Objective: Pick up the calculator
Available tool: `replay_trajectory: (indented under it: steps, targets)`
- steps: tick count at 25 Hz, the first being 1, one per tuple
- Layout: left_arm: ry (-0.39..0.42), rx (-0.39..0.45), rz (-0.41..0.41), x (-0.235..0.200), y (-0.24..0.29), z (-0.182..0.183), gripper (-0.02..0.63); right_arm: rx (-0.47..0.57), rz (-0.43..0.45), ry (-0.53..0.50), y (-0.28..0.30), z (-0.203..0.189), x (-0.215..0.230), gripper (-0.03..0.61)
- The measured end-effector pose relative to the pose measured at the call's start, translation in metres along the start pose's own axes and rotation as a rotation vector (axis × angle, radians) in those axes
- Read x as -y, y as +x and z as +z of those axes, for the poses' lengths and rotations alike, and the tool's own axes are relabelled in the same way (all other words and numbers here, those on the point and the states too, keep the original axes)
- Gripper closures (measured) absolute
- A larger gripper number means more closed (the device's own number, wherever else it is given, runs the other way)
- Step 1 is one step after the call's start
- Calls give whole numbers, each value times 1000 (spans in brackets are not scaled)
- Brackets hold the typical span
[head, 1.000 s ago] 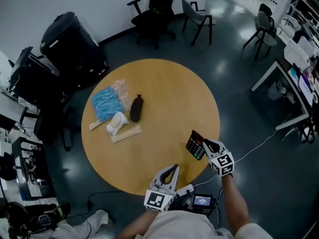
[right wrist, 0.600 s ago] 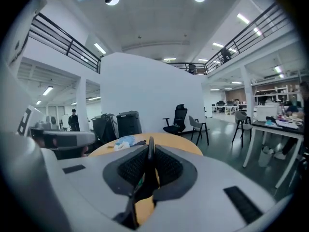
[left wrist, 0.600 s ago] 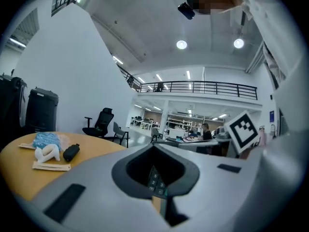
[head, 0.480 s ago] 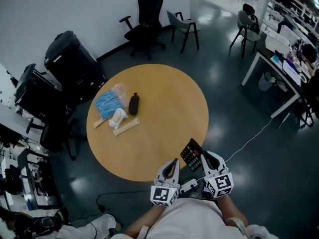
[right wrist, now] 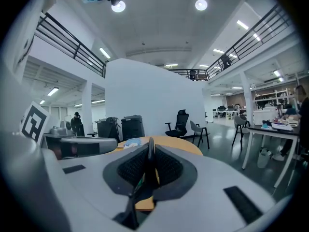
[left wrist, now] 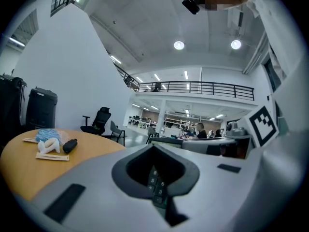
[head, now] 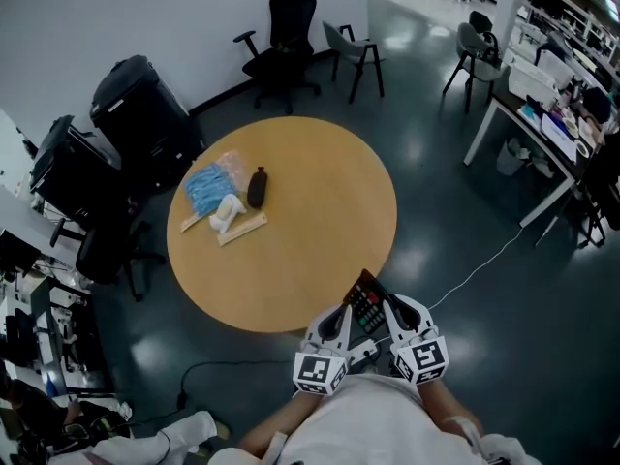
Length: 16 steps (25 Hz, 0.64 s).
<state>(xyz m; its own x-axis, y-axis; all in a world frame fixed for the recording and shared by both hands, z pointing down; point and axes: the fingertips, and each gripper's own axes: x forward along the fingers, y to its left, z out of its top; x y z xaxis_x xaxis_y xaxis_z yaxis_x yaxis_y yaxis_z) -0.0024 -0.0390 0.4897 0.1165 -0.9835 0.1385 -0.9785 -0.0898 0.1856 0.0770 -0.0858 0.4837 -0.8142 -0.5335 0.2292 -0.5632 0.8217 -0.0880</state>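
The calculator [head: 366, 300], black with rows of keys, hangs tilted in the air just off the near edge of the round wooden table [head: 291, 211]. My right gripper [head: 389, 305] is shut on it. In the right gripper view the calculator [right wrist: 149, 162] stands edge-on between the pads of that gripper [right wrist: 150, 143]. My left gripper [head: 340, 312] sits close to the calculator's left side with its tips together and nothing gripped. In the left gripper view a strip of calculator [left wrist: 155, 180] keys shows through the hollow behind the joined tips of the left gripper [left wrist: 153, 148].
On the table's far left lie a blue packet [head: 205, 184], a black pouch [head: 257, 187], a white object [head: 225, 216] and a paper-wrapped stick [head: 242, 231]. Black cases [head: 140, 105] stand at the left. Chairs [head: 286, 37] are beyond the table, and desks [head: 542, 85] are at the right.
Both grippers have drawn back from the table toward the person. The right one carried the calculator up and off the table edge, and the left one closed in beside it.
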Motion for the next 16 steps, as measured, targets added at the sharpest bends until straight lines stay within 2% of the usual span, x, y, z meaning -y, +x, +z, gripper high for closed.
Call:
replay_trajectory:
  steps: [10,16]
  targets:
    - [23,20,66,-6,-4,7,607,37,-1,-18,-3,8,2,528]
    - [21,20,79,-12,-9,3,607,44,4,-20,-1,5,-2,528]
